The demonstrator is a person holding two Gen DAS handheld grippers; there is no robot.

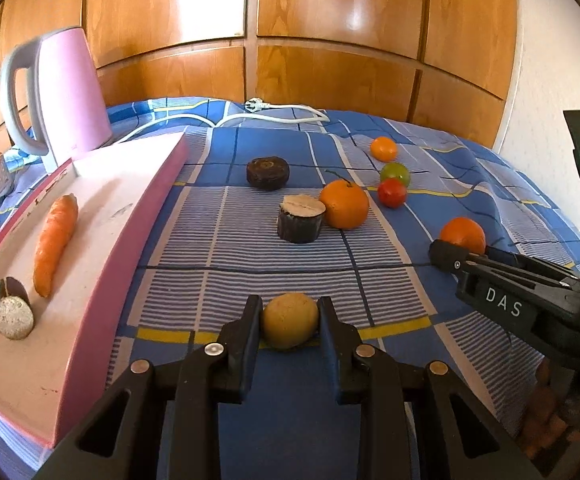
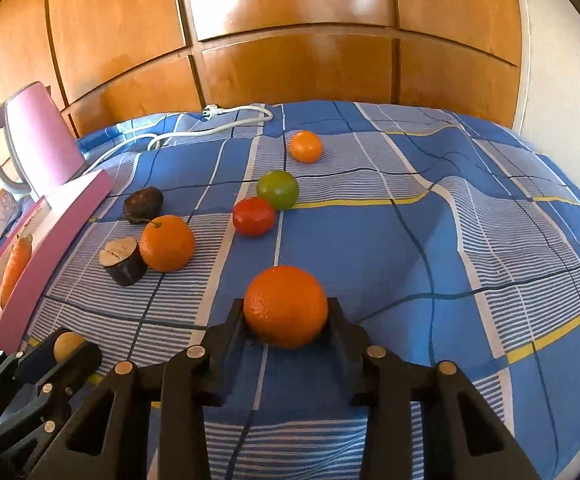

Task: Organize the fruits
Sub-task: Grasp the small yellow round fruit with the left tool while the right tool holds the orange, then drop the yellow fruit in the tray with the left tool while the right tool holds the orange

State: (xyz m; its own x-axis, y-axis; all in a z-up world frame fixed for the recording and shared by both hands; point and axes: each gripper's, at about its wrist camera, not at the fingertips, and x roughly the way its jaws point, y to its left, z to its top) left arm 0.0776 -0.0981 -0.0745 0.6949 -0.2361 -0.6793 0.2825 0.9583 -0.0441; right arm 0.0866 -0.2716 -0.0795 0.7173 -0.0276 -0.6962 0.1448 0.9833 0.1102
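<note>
My left gripper [image 1: 289,312] is shut on a round yellow-brown fruit [image 1: 289,321], low over the blue checked cloth; it also shows in the right wrist view [image 2: 67,345]. My right gripper [image 2: 286,308] is shut on a large orange [image 2: 286,306], which also shows in the left wrist view [image 1: 463,234]. On the cloth lie an orange with a stem [image 2: 167,242], a red fruit [image 2: 253,216], a green fruit [image 2: 278,189], a small orange [image 2: 306,146] and two dark cut pieces [image 1: 300,219] [image 1: 267,172].
A pink and white tray [image 1: 102,208] at the left holds a carrot [image 1: 55,244] and a dark cut piece [image 1: 11,308]. A pink kettle [image 1: 60,92] stands behind it with a white cable [image 1: 278,114]. Wooden panels close the back.
</note>
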